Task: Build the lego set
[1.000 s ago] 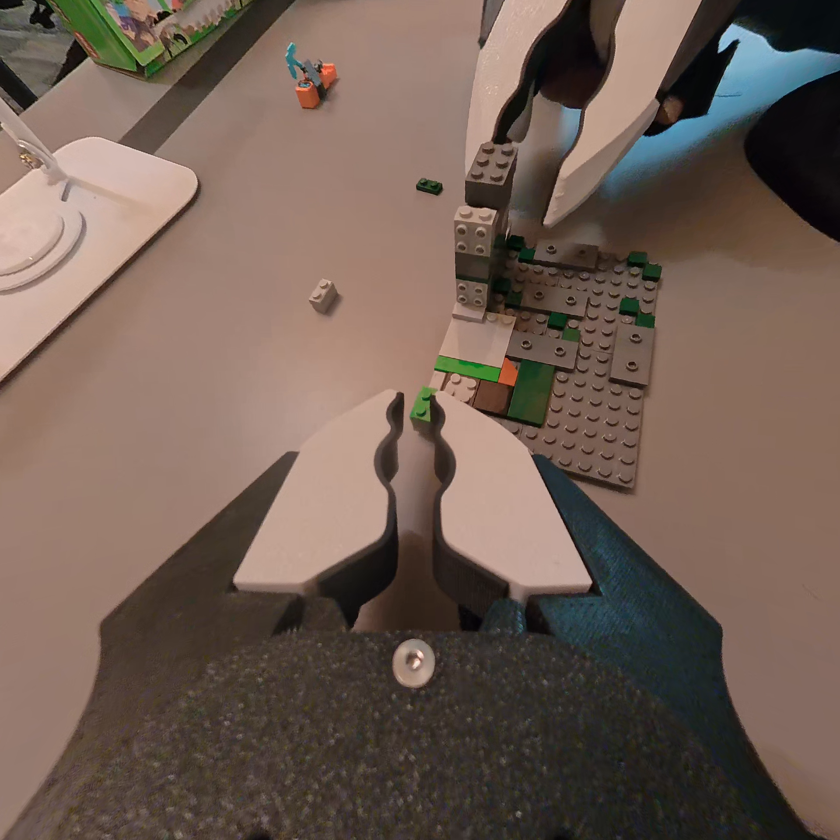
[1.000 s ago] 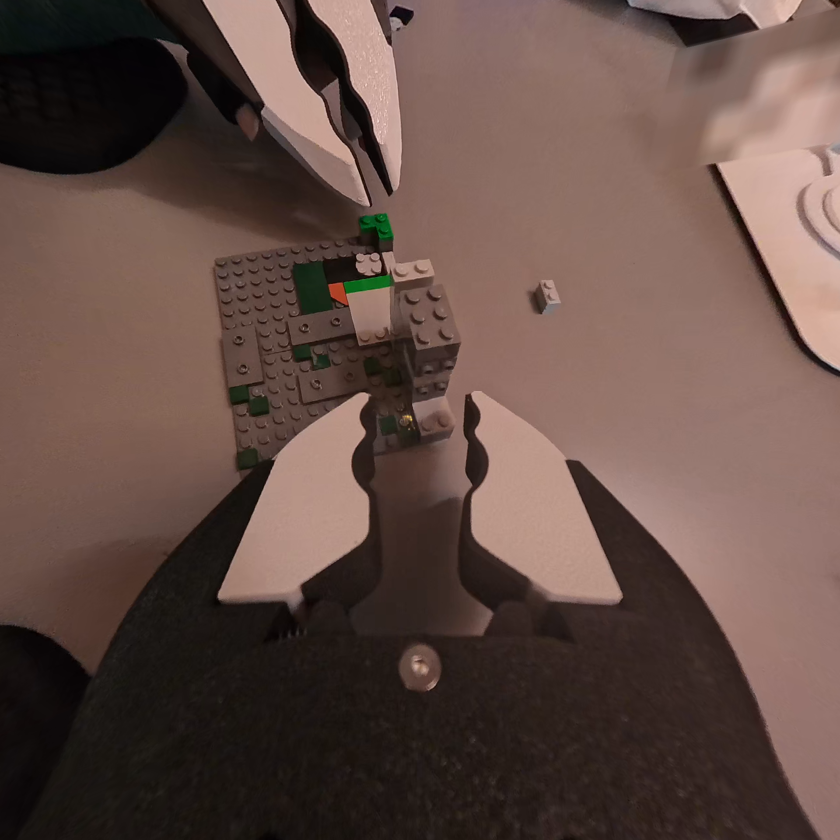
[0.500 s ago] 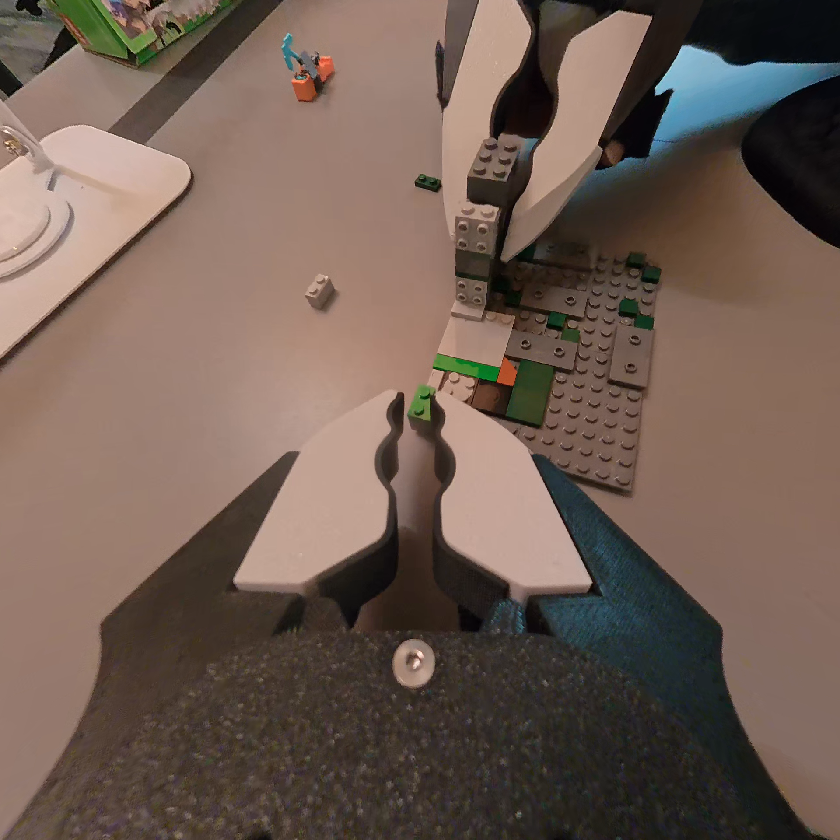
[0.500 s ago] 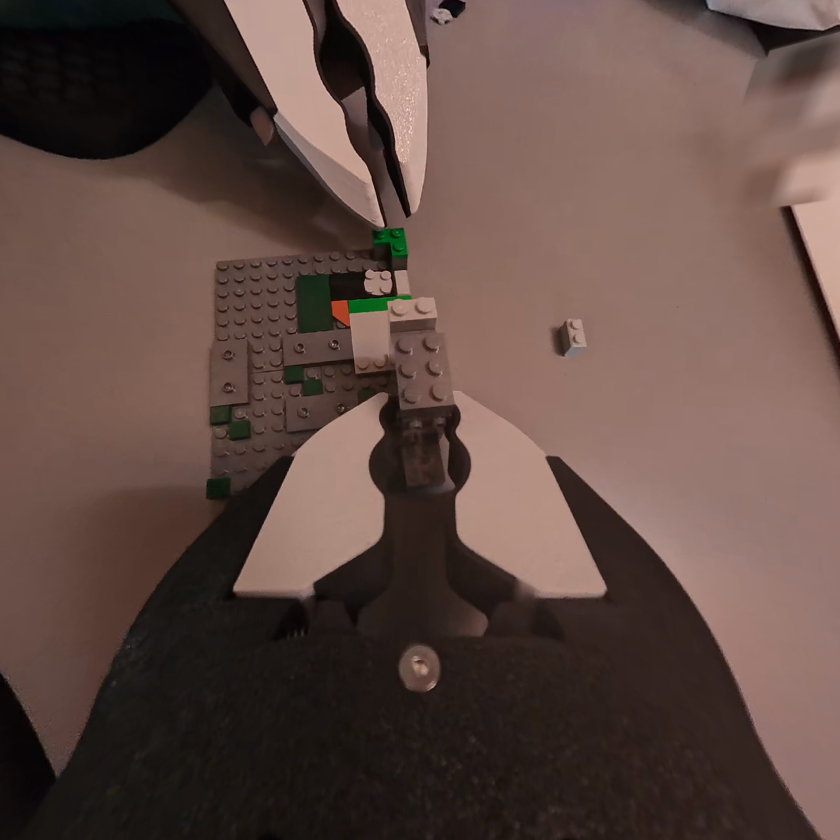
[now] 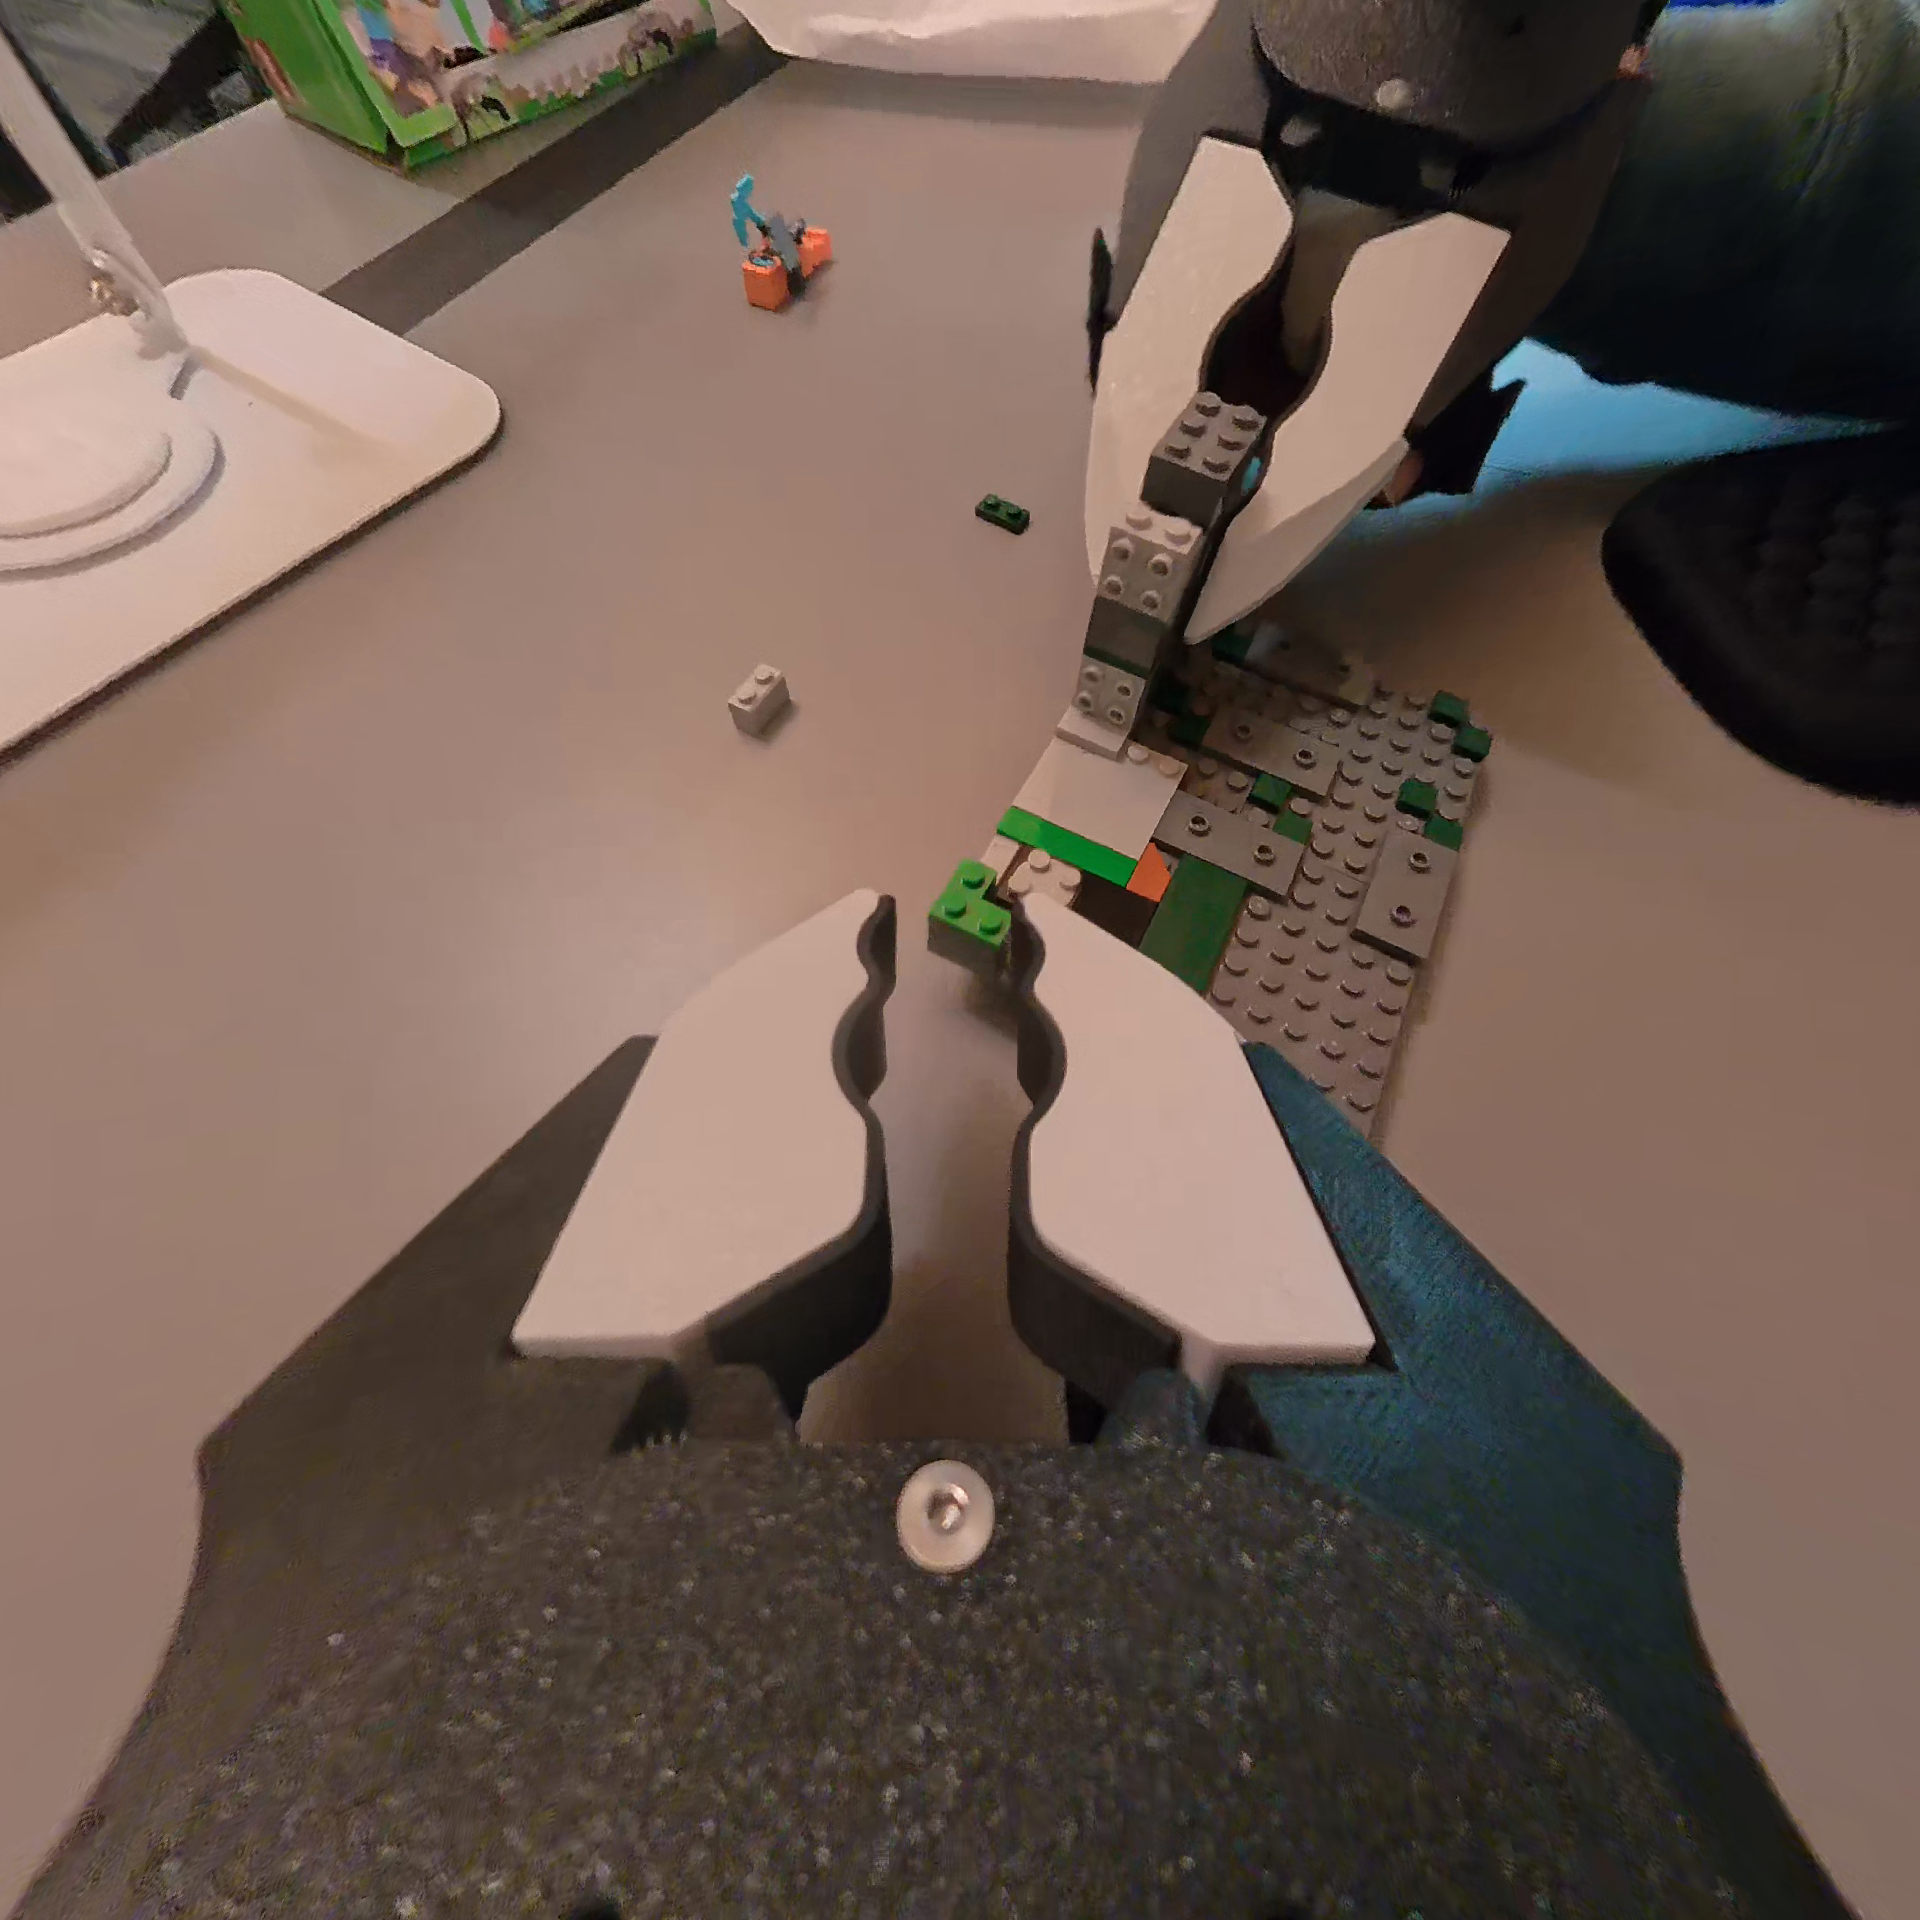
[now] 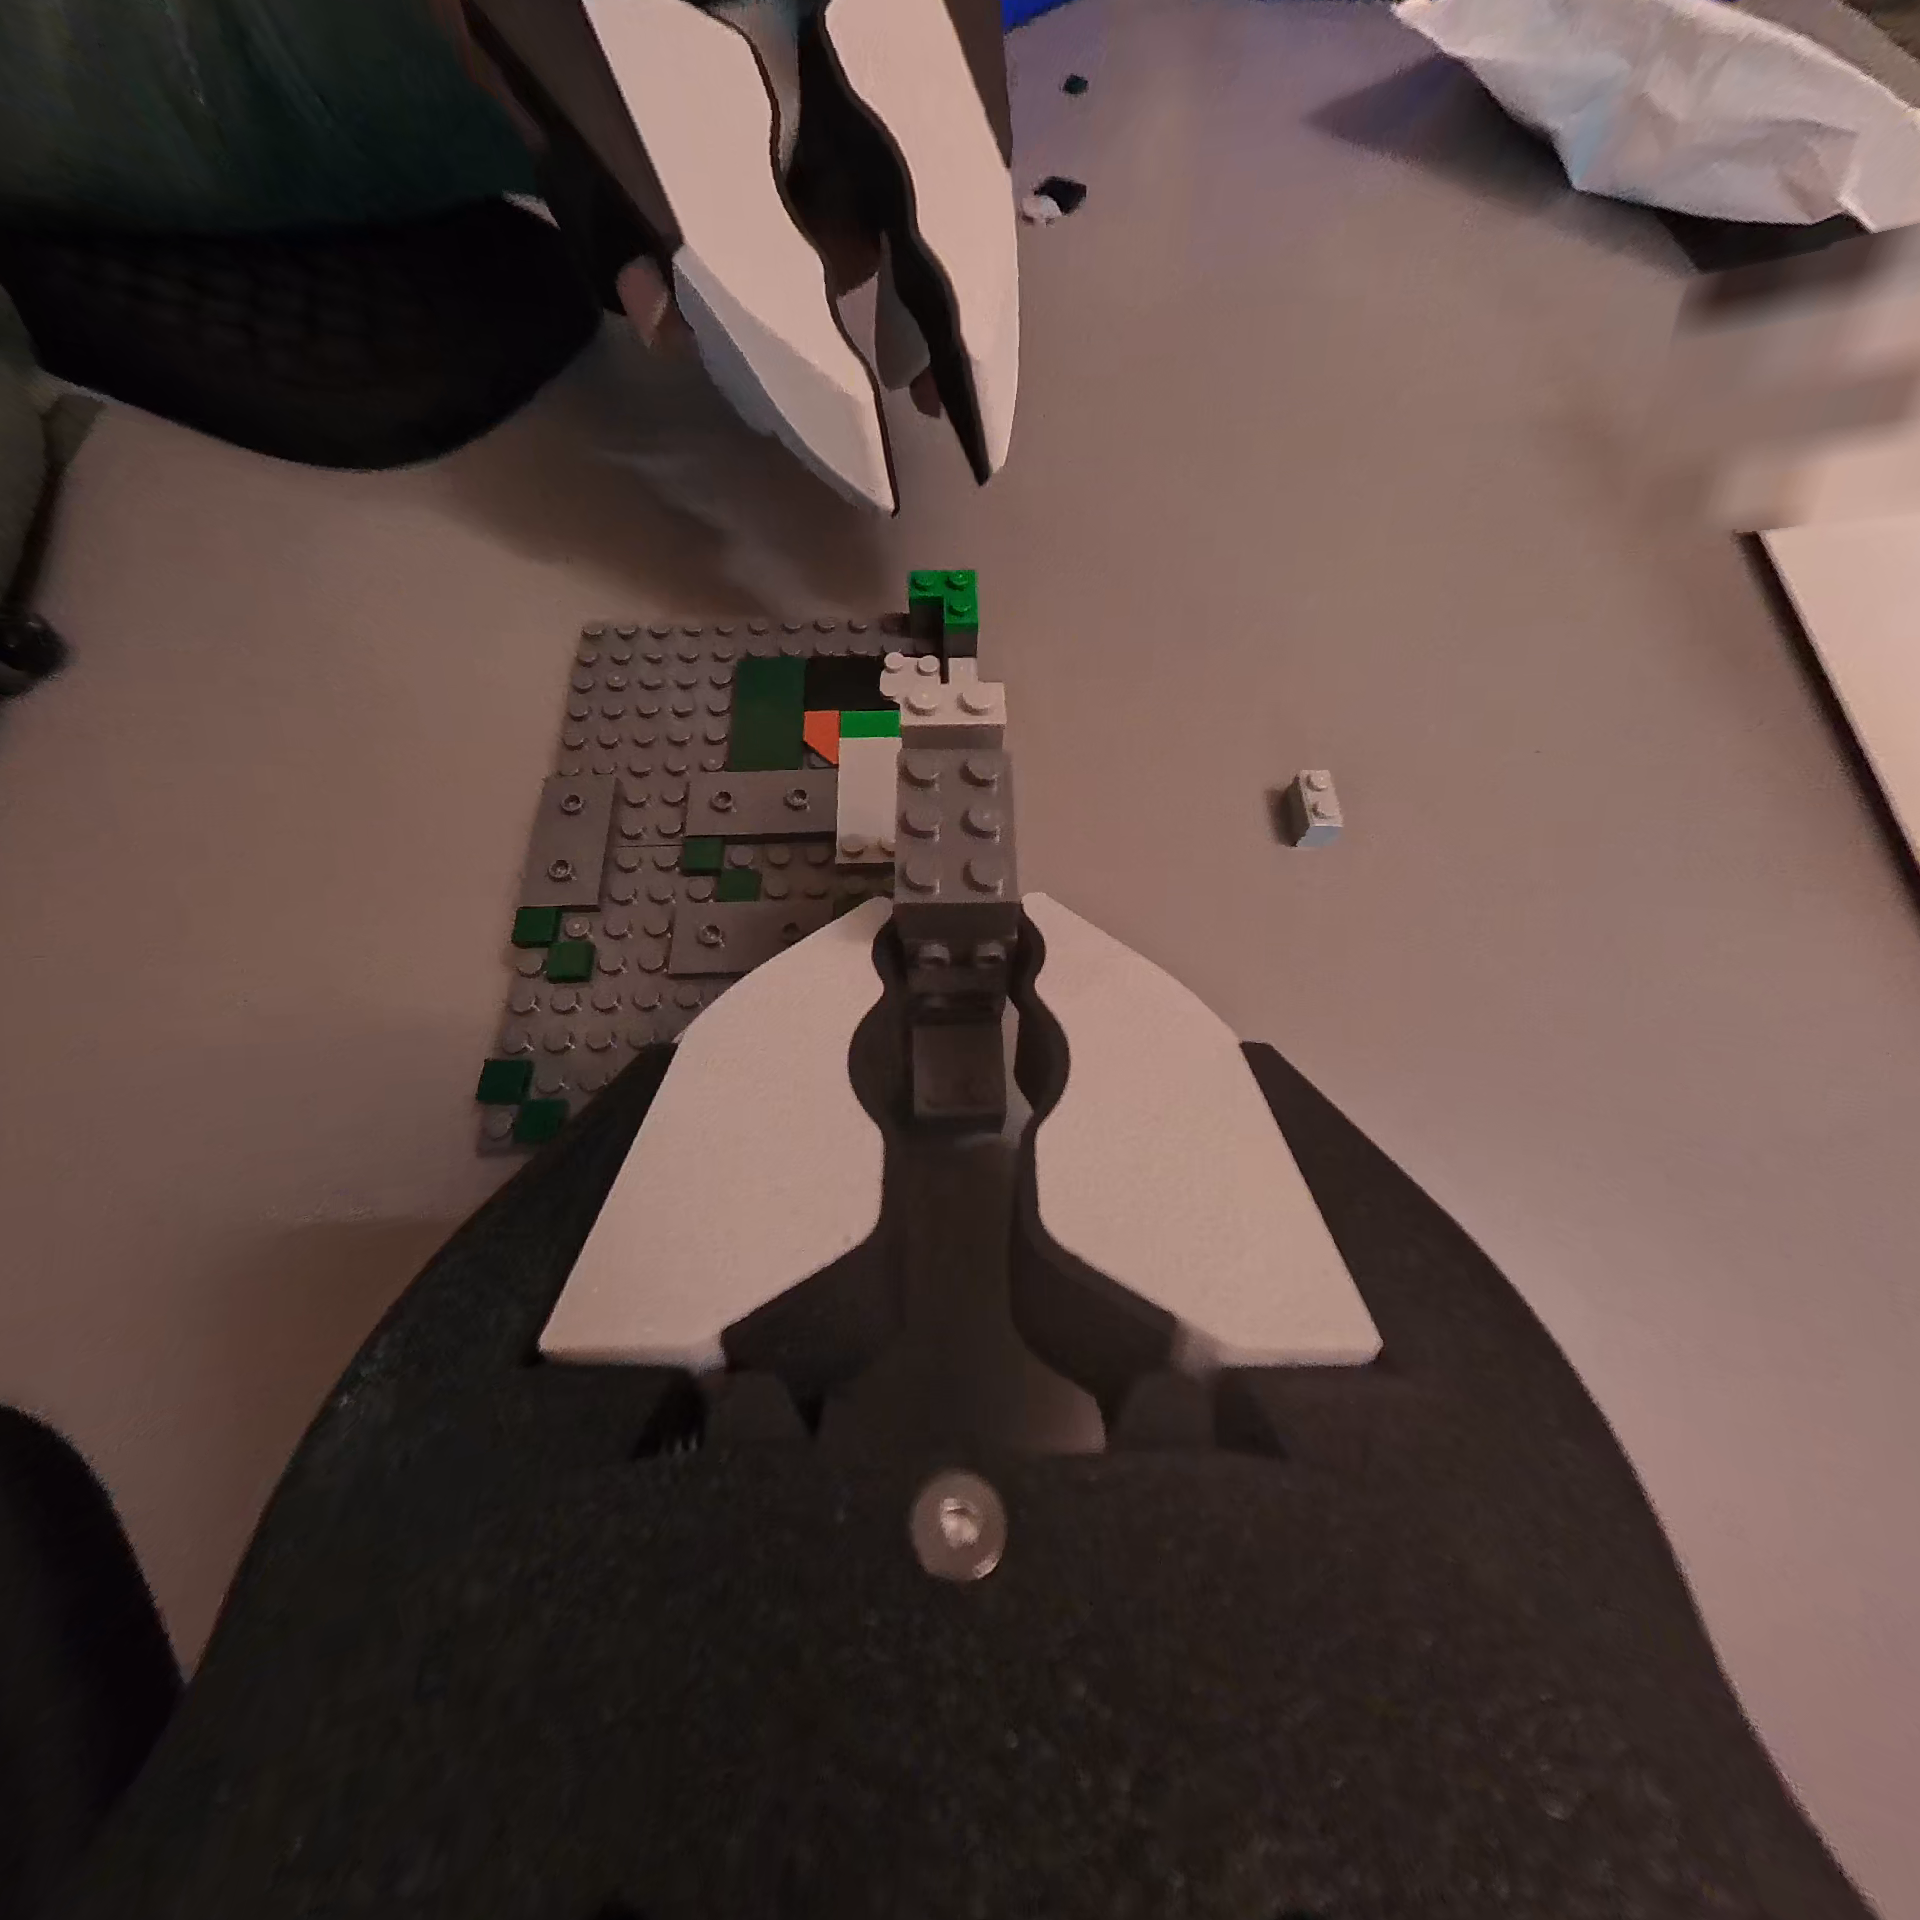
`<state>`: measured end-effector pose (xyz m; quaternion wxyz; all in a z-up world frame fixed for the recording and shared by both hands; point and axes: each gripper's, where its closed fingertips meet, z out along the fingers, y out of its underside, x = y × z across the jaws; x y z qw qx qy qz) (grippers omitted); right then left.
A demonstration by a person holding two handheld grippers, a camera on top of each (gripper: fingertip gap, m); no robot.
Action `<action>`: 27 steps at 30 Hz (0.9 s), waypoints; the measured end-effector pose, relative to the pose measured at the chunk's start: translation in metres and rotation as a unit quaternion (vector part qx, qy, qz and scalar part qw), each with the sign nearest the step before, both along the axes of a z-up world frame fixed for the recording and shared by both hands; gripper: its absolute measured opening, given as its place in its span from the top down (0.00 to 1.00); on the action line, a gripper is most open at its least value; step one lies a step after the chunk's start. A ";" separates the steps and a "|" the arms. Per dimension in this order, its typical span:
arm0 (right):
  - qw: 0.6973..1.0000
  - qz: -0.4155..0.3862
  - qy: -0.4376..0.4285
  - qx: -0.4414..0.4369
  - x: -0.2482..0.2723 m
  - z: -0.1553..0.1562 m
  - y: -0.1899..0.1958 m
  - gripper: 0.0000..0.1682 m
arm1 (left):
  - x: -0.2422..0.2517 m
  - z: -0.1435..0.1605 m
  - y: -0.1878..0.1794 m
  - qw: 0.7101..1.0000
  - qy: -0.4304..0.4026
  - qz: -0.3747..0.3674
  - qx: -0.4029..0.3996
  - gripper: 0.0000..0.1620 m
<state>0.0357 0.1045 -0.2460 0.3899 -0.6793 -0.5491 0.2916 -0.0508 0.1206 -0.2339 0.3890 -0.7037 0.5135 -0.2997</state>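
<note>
Grey tower (image 5: 1143,582): stands upright at one edge of the grey baseplate (image 5: 1340,966), several bricks tall, dark brick uppermost.
Right gripper (image 6: 951,920): jaws clamped on the tower's upper bricks, one finger on each side face.
Handling, judged: light, rigid plastic; a tall narrow stack that would likely snap at a stud joint if levered sideways. Best held low and square on the flat side faces, with force kept straight down.
Green corner brick (image 5: 969,914): sits at the baseplate's corner, at the end of that edge away from the tower.
Left gripper (image 5: 951,920): jaws apart; the green brick lies between the fingertips, just beside one finger, contact unclear.
Baseplate surface: flat grey, green, white and orange tiles pressed on.
Table (image 5: 520,883): a loose light grey brick (image 5: 758,699), a small dark green plate (image 5: 1003,512) and an orange and blue piece (image 5: 784,249) lie well apart from the build.
Periphery: green box (image 5: 447,62), white stand base (image 5: 208,436), crumpled white paper (image 6: 1662,114).
</note>
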 end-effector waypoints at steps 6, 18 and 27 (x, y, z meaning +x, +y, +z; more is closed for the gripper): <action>1.000 0.002 0.028 0.001 0.010 0.021 -0.001 0.90 | 0.002 0.008 -0.006 0.988 -0.077 0.045 -0.129 0.79; 0.999 0.035 0.033 0.016 0.005 0.047 -0.017 0.90 | 0.025 0.009 -0.056 0.910 -0.186 0.055 -0.366 0.74; 0.999 0.049 0.002 0.017 -0.010 0.053 -0.023 0.90 | 0.025 0.015 -0.066 0.856 -0.235 0.034 -0.460 0.89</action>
